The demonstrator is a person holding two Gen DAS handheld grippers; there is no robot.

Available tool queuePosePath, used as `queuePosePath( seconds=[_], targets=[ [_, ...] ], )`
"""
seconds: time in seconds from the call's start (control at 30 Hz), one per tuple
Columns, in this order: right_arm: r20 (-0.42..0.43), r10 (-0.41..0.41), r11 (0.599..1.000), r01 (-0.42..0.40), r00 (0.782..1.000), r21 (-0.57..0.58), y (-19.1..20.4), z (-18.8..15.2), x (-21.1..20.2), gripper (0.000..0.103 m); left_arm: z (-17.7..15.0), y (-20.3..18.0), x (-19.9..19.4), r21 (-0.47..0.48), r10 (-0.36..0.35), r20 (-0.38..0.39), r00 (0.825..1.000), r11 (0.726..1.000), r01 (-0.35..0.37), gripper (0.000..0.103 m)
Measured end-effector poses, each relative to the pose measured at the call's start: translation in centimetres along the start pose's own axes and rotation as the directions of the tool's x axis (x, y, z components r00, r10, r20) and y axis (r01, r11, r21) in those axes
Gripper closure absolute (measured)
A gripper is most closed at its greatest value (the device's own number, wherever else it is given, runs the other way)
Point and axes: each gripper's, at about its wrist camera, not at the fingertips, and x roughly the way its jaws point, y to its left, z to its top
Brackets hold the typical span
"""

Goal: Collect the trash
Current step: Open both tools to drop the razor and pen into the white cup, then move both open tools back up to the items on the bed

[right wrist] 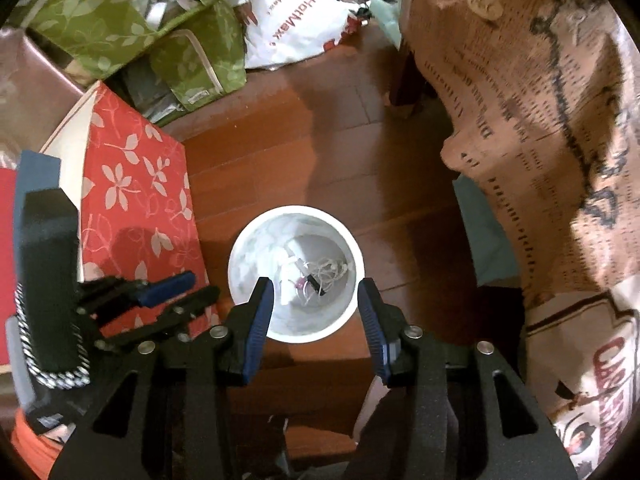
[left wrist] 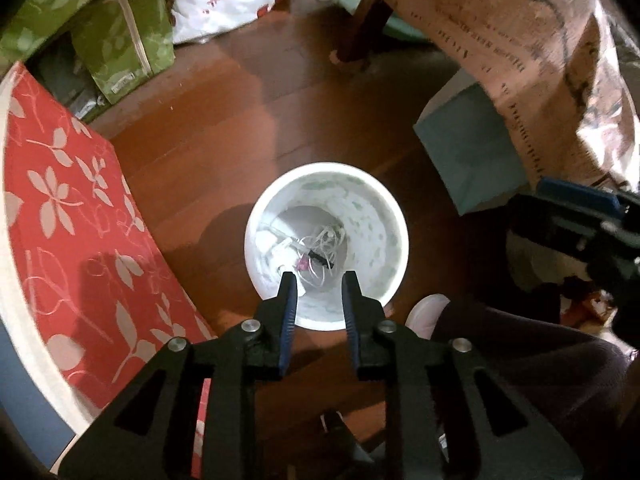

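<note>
**Drop done over bin, both grippers empty**

Left gripper (left wrist: 319,280): fingers (left wrist: 289,300) parted a little, nothing between them, pointing down. Right gripper (right wrist: 316,288): fingers (right wrist: 259,312) parted wider, also empty.

Bin (left wrist: 394,216) sits on the floor directly below both sets of fingertips; each gap frames its opening. Trash (left wrist: 316,246) lies at the bottom: tangled white cord, white scraps, a small dark piece with pink. It is well below the fingers, with no contact.

Step, as I judge it: release into bin finished, so this pass is done.

Next move calls for lifting clear of the bin and finding more loose trash. None is plainly visible on the floor (left wrist: 224,120) beyond the fingers. Red box (left wrist: 72,208) left of left fingers, grey box (left wrist: 468,148) to their right, green bags (right wrist: 120,32) and white bag (right wrist: 296,20) far ahead. Whether any of these counts as trash, cannot tell.
</note>
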Motion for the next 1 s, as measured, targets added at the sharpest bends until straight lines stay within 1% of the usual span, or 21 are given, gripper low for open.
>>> queuePosePath(
  seconds=[0.17, 0.27, 0.37, 0.43, 0.5, 0.57, 0.67, 0.73, 0.8, 0.83, 0.9, 0.97, 1.0],
  targets=[
    [0.064, -0.009, 1.0, 0.01, 0.998, -0.025, 0.3, -0.7, -3.0, 0.063, 0.0, -0.5, -4.5, 0.015, 0.01, 0.082, 0.997, 1.0, -0.011, 0.081],
    [0.117, -0.007, 1.0, 0.01, 0.993, -0.028, 0.3, -1.3, -5.5, 0.063, -0.1, -0.8, -7.6, 0.017, 0.006, 0.14, 0.99, 1.0, -0.009, 0.08],
    [0.173, -0.003, 1.0, 0.008, 0.985, -0.029, 0.4, -1.8, -8.1, 0.063, -0.6, -1.7, -10.9, 0.031, 0.016, 0.209, 0.978, 0.999, -0.023, 0.079],
    [0.209, 0.004, 1.0, 0.002, 0.978, -0.028, 0.3, -2.3, -9.8, 0.063, -1.0, -2.5, -13.2, 0.037, 0.018, 0.255, 0.967, 0.999, -0.028, 0.075],
    [0.258, 0.01, 1.0, -0.004, 0.966, -0.024, 0.2, -2.9, -12.1, 0.063, -1.4, -3.1, -15.1, 0.046, 0.006, 0.289, 0.957, 0.999, -0.02, 0.074],
    [0.296, 0.01, 1.0, -0.003, 0.955, -0.023, 0.0, -3.5, -13.9, 0.063, -1.9, -4.2, -17.4, 0.066, 0.005, 0.333, 0.943, 0.997, -0.029, 0.073],
    [0.369, 0.006, 1.0, 0.001, 0.929, -0.019, -0.3, -4.7, -17.1, 0.063, -2.5, -5.9, -20.5, 0.099, 0.004, 0.393, 0.919, 0.994, -0.047, 0.068],
    [0.412, 0.004, 1.0, 0.001, 0.911, -0.012, -0.8, -5.6, -19.1, 0.063, -3.0, -7.3, -22.6, 0.12, -0.015, 0.429, 0.903, 0.992, -0.041, 0.061],
    [0.456, -0.005, 1.0, 0.004, 0.89, 0.003, -1.6, -6.6, -21.2, 0.063, -3.2, -8.5, -23.9, 0.14, -0.035, 0.452, 0.891, 0.99, -0.032, 0.058],
    [0.474, -0.011, 1.0, 0.005, 0.88, 0.012, -2.0, -7.1, -22.1, 0.063, -3.4, -9.5, -25.0, 0.157, -0.042, 0.469, 0.882, 0.987, -0.036, 0.057],
    [0.506, -0.019, 1.0, 0.005, 0.862, 0.03, -3.0, -8.0, -23.9, 0.063, -3.7, -11.0, -26.1, 0.18, -0.052, 0.489, 0.871, 0.983, -0.043, 0.055],
    [0.527, -0.03, 0.999, 0.006, 0.85, 0.048, -3.7, -8.8, -25.3, 0.062, -3.8, -12.9, -27.5, 0.208, -0.069, 0.507, 0.859, 0.977, -0.045, 0.052],
    [0.542, -0.04, 0.998, 0.007, 0.84, 0.063, -4.4, -9.2, -26.2, 0.062, -3.9, -13.6, -28.1, 0.219, -0.074, 0.513, 0.855, 0.975, -0.047, 0.05]
  ],
)
